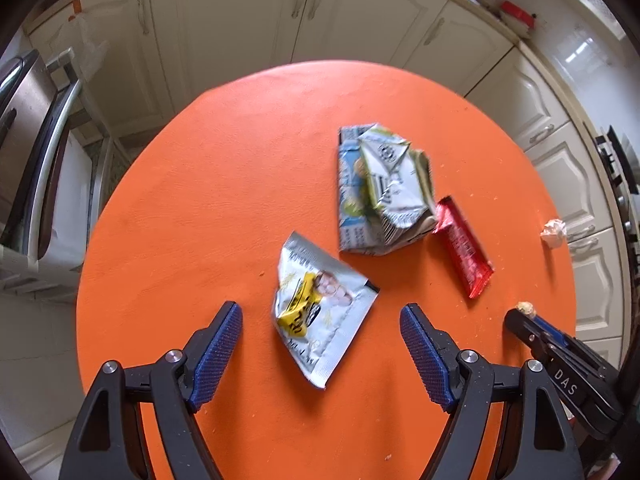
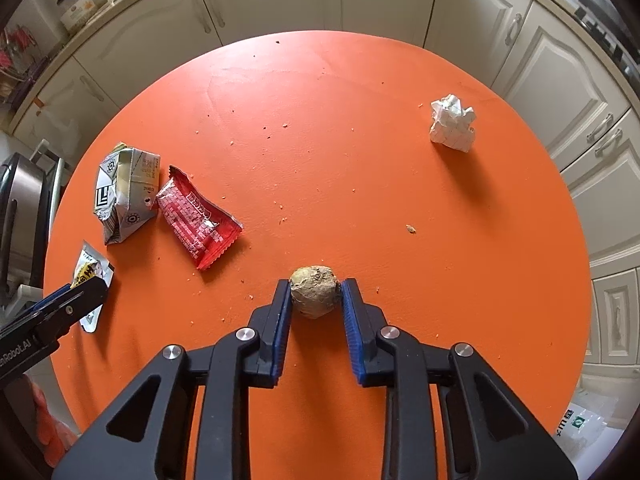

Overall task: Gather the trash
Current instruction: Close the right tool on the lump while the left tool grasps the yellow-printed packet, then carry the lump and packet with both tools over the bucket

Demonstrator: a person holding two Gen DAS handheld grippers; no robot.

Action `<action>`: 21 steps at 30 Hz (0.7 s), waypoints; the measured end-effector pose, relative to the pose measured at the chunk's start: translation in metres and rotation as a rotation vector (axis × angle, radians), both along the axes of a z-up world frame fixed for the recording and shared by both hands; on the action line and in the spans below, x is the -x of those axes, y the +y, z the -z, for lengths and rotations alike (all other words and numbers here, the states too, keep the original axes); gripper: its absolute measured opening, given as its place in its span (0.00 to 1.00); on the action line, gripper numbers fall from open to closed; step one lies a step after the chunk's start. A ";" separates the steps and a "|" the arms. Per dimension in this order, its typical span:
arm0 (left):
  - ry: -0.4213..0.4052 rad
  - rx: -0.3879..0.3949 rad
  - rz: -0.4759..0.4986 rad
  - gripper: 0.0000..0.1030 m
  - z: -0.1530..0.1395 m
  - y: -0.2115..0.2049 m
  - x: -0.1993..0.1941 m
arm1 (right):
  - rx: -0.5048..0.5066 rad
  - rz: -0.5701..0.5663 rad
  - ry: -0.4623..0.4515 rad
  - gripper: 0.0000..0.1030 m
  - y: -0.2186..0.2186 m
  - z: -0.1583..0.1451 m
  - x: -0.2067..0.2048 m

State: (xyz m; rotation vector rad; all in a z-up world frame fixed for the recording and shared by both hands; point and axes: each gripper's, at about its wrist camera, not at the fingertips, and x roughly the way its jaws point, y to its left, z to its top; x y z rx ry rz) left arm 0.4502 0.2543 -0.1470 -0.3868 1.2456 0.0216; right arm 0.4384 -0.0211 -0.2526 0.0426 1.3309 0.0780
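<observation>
On the round orange table (image 1: 224,168) lie a silver and yellow snack wrapper (image 1: 320,312), a crushed carton (image 1: 380,188), a red wrapper (image 1: 464,246) and a crumpled white paper ball (image 2: 452,124). My left gripper (image 1: 320,352) stands open just above the silver wrapper, one finger on each side of it, not touching. My right gripper (image 2: 316,300) is shut on a brownish crumpled lump (image 2: 314,290) that rests on the table, both blue pads pressing its sides. The right gripper (image 1: 520,316) also shows at the right edge of the left wrist view.
Small crumbs are scattered over the table (image 2: 360,184). Cream kitchen cabinets (image 1: 360,20) ring the table, a steel oven door (image 1: 24,140) stands at the left. A white plastic bag (image 2: 584,428) lies on the floor at the lower right.
</observation>
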 end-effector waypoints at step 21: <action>-0.103 -0.021 0.057 0.11 -0.025 -0.010 0.028 | -0.044 0.009 -0.038 0.24 -0.012 -0.023 0.014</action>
